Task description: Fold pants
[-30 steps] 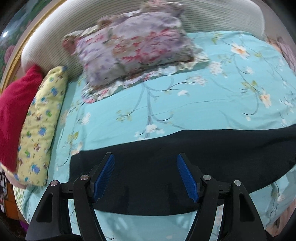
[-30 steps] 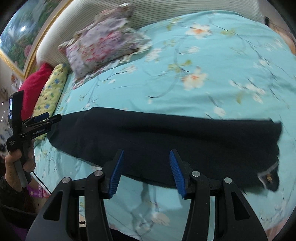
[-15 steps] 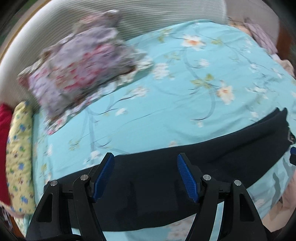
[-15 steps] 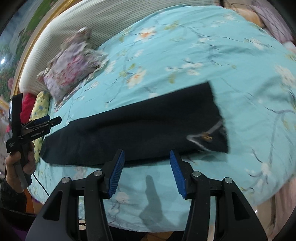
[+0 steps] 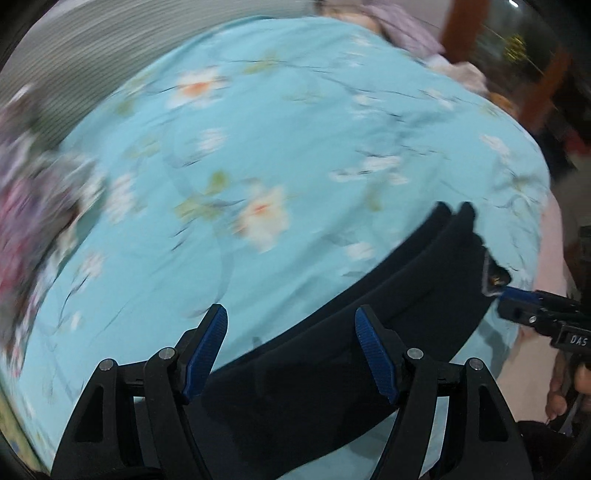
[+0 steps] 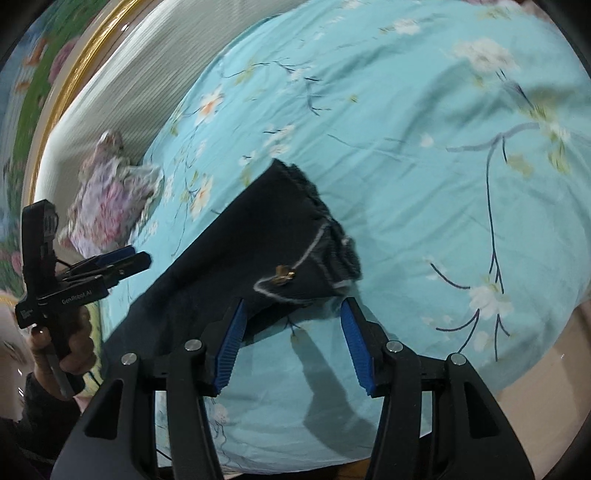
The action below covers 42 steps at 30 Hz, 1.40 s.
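Dark navy pants (image 5: 406, 295) lie flat in a long strip on the turquoise flowered bedsheet (image 5: 258, 147). My left gripper (image 5: 290, 314) hovers over the middle of the strip; its jaws are opening and hold nothing. The waistband end (image 6: 317, 206), with pale stitching and a brass button (image 6: 284, 275), lies just ahead of my right gripper (image 6: 293, 306). That gripper stands open above the near corner of the waist, with no pad pressing the cloth. Each view shows the other gripper at its edge: the right gripper (image 5: 517, 299) near the waist corner and the left gripper (image 6: 136, 258) held in a hand.
A floral pillow (image 6: 110, 206) lies against the striped headboard (image 6: 155, 74), below a gold-framed painting (image 6: 48, 92). The bed's near edge (image 6: 332, 454) drops to a pale floor (image 6: 546, 369). More bedding and dark wooden furniture (image 5: 461, 29) stand at the far side.
Both views swept along the pants toward the waist end and rolled. The pillows slid off to the left. The waistband now lies right before the right gripper.
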Each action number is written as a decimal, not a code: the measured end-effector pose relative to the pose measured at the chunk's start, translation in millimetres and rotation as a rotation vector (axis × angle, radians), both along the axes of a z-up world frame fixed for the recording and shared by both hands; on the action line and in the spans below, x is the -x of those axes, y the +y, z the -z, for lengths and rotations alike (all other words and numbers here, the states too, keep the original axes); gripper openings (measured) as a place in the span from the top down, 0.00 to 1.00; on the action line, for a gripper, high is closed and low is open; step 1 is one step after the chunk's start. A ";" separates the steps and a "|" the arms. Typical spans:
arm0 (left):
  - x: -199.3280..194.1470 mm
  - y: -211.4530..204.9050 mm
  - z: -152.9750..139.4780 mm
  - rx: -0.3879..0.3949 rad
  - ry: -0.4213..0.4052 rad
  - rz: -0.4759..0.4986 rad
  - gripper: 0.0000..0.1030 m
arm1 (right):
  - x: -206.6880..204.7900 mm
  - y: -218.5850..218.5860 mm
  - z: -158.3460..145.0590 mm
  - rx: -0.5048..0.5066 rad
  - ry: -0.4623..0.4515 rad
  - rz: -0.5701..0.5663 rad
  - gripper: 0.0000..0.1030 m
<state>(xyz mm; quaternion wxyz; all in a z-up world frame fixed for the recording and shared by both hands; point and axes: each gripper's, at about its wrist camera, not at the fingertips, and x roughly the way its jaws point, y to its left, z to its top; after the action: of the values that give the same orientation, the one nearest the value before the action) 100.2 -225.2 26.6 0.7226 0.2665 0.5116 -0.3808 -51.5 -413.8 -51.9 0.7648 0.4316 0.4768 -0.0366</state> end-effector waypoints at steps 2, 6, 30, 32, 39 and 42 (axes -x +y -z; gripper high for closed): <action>3.7 -20.0 5.8 -0.010 0.021 0.062 0.29 | 3.4 -3.0 5.4 -0.035 -0.004 0.024 0.47; 10.7 -58.3 20.9 -0.030 0.067 0.171 0.29 | 6.3 -5.4 11.0 -0.070 -0.011 0.050 0.47; 1.3 -126.7 45.1 0.083 0.279 0.383 0.91 | -12.2 -9.6 18.1 -0.078 -0.129 0.012 0.84; -5.5 -113.5 33.3 0.120 0.288 0.373 0.92 | -12.8 -7.5 4.4 -0.061 -0.165 -0.013 0.85; -14.1 -65.4 -19.3 0.255 0.270 0.330 0.93 | -27.1 20.3 -55.1 0.004 -0.296 -0.140 0.85; -13.6 -41.4 -38.7 0.308 0.258 0.284 0.93 | -35.7 38.0 -76.3 0.014 -0.345 -0.200 0.85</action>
<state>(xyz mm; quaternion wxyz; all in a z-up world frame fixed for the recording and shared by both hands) 113.8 -266.6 65.3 0.6227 0.1719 0.4929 -0.5829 -15.8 -375.8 24.4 0.8379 0.3767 0.3791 0.1109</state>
